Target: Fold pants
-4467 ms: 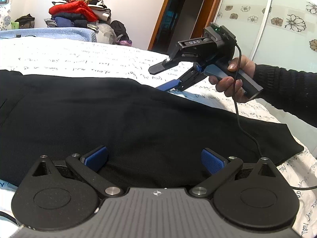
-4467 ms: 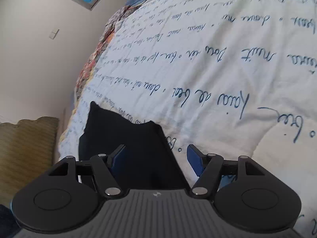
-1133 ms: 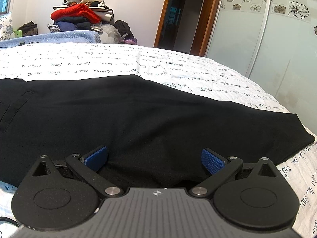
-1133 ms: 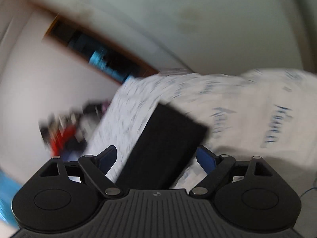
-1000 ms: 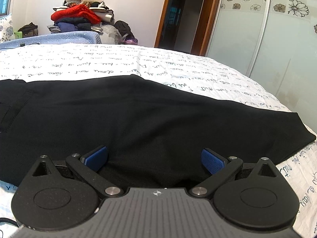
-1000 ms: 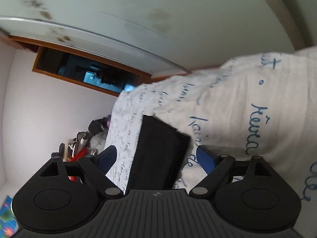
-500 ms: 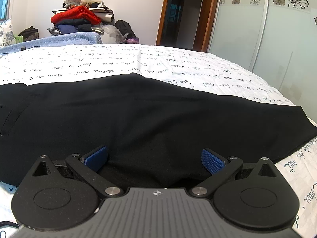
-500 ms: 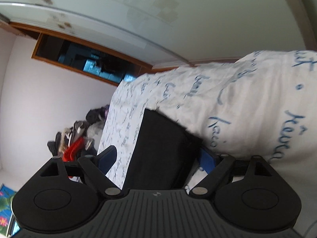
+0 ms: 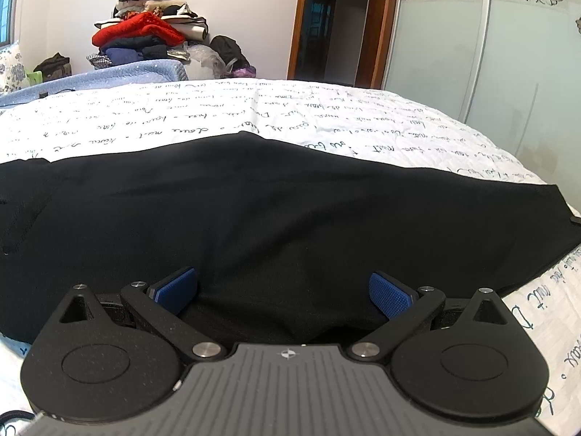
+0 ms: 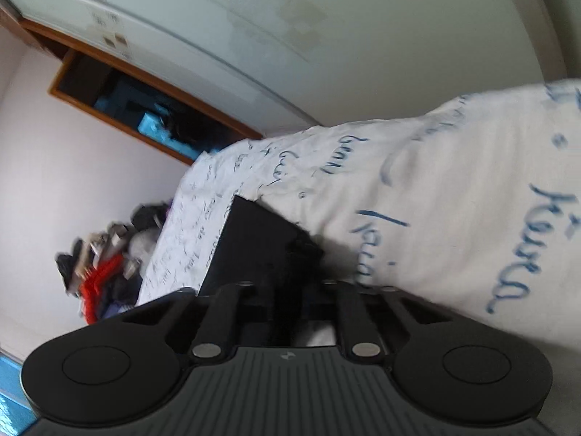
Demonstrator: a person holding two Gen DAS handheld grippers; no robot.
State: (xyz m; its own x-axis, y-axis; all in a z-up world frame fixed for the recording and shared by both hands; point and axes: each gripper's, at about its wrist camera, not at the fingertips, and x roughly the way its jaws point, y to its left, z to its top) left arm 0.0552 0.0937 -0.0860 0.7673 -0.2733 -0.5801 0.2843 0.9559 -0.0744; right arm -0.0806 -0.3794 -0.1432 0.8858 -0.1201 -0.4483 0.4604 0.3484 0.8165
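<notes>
While the black woven-fabric pants lie spread flat across the bed's white quilted cover printed with blue handwriting, the two tools stand at different stages. Left tool: jaws wide apart, blue ribbed pads either side of the near edge of the cloth at mid-length, nothing gripped. Right tool: jaws drawn together on the hem end of the pants, at the corner nearest the bed edge; this view is rolled sideways and motion-blurred, but the links stand parallel and dark cloth sits between them.

Handling, as judged: the fabric looks light, limp and matte, with no stiffness of its own. It should drape from any pinch and drag over the quilt rather than slide freely. A single-point hold will let the hem sag and twist. Best holds are doubled edges: the hem corners, the side seam, the waistband out at the left of the left view. Pinch both stacked layers together, or the legs will shear apart when lifted.

Writing: the cover carries repeated cursive script in blue. I cannot read whole words with any confidence. No garment label is visible. Each tool body bears a small star-shaped mark, no readable brand.

Background: a heap of mixed clothing with a red knit.
</notes>
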